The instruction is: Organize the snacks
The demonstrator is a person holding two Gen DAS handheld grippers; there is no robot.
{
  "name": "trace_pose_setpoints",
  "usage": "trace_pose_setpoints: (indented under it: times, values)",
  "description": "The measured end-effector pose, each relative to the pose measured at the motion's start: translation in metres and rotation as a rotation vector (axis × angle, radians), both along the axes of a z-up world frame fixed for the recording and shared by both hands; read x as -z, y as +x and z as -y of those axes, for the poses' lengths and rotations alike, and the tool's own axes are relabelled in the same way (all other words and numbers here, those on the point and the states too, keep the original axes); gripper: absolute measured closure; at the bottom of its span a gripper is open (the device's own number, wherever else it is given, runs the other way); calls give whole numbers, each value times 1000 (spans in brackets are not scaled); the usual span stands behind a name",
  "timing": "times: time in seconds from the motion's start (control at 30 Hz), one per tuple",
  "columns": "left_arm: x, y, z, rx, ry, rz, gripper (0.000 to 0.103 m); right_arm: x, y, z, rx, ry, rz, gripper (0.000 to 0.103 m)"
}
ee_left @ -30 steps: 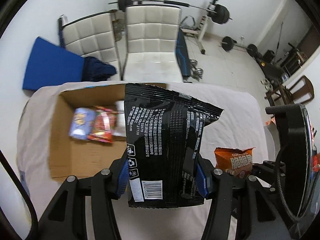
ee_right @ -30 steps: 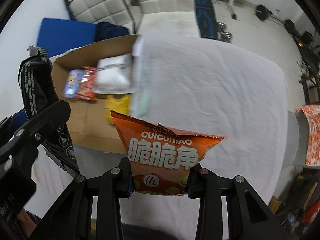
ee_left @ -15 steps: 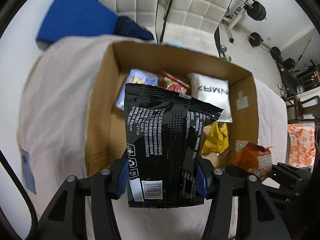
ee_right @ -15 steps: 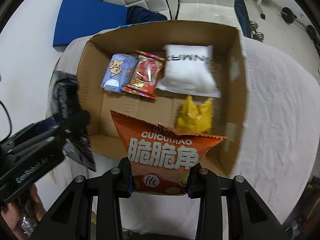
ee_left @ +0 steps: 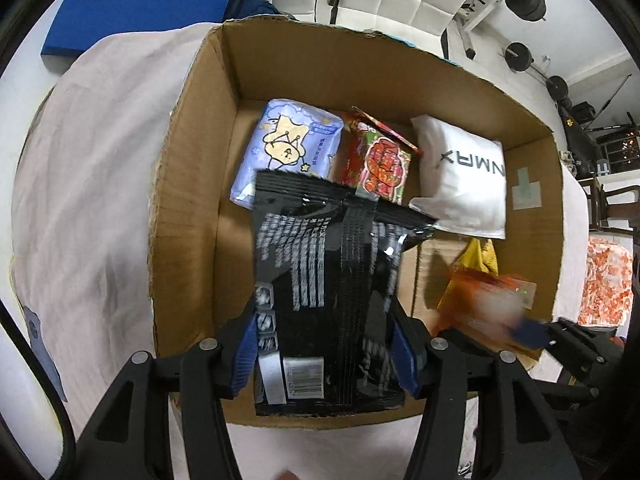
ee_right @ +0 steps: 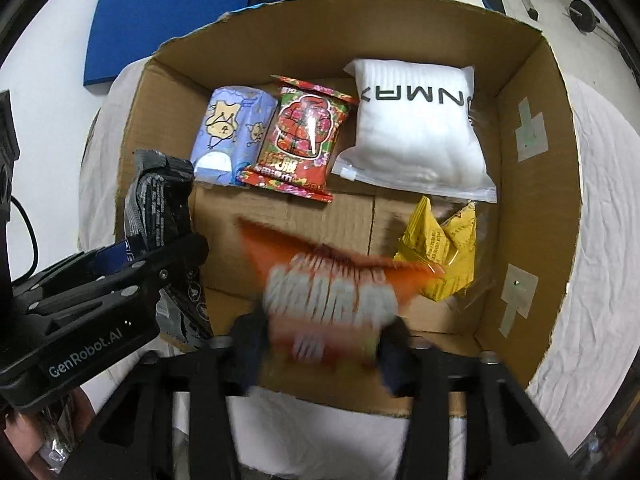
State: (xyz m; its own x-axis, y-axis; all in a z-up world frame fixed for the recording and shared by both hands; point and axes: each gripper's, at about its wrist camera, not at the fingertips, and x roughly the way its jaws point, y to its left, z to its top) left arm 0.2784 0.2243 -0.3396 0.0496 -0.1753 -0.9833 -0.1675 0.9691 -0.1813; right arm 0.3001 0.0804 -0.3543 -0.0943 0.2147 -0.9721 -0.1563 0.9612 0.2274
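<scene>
1. Since both bags hang over the open cardboard box point(ee_right: 532, 168), the step in hand looks like lowering them onto its bare floor. The left gripper point(ee_left: 326, 344) pinches the black snack bag point(ee_left: 332, 280) by its lower edge, over the box's 8 o'clock corner.
2. The right gripper point(ee_right: 324, 350) clamps the orange chip bag point(ee_right: 332, 292), blurred, near 6 o'clock of the box.
3. 4 packs line the floor already: the blue cartoon pack point(ee_right: 230, 136) at 11 o'clock, the red snack pack point(ee_right: 304, 136) at 12, the white pouch point(ee_right: 416, 128) at 1, the yellow packet point(ee_right: 440, 248) at 3.
4. Best to drop each bag low before letting go, black one below the blue pack, orange one on the empty centre strip, clear of the yellow packet.
5. Keep the 2 tools apart; they sit near each other.
</scene>
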Motion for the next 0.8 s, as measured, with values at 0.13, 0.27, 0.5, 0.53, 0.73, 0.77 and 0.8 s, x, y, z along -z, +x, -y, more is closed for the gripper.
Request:
trace_pose_setpoints:
  times: [0.13,0.27,0.5,0.53,0.73,0.77,0.8]
  values:
    - [-4,2,-1,6,11,14,38,4,3,4,19,-4,0,23]
    - [-12,3,-1,-1,24,42,20,4,5,7,24,-29,10,15]
    - [-38,-4,6,1,93,126,5,-11,0,21,37,-102,76,0]
    - [-43,-7,7,-2,89,137,4,-14,-2,23,43,-108,85,0]
    - [-64,-21,19,6,119,193,4,-33,-18,45,84,-130,139,0]
    - [-66,-23,21,5,121,198,4,-37,-21,48,89,-131,146,0]
    - [-70,-26,23,5,125,204,4,-41,-24,51,92,-129,151,0]
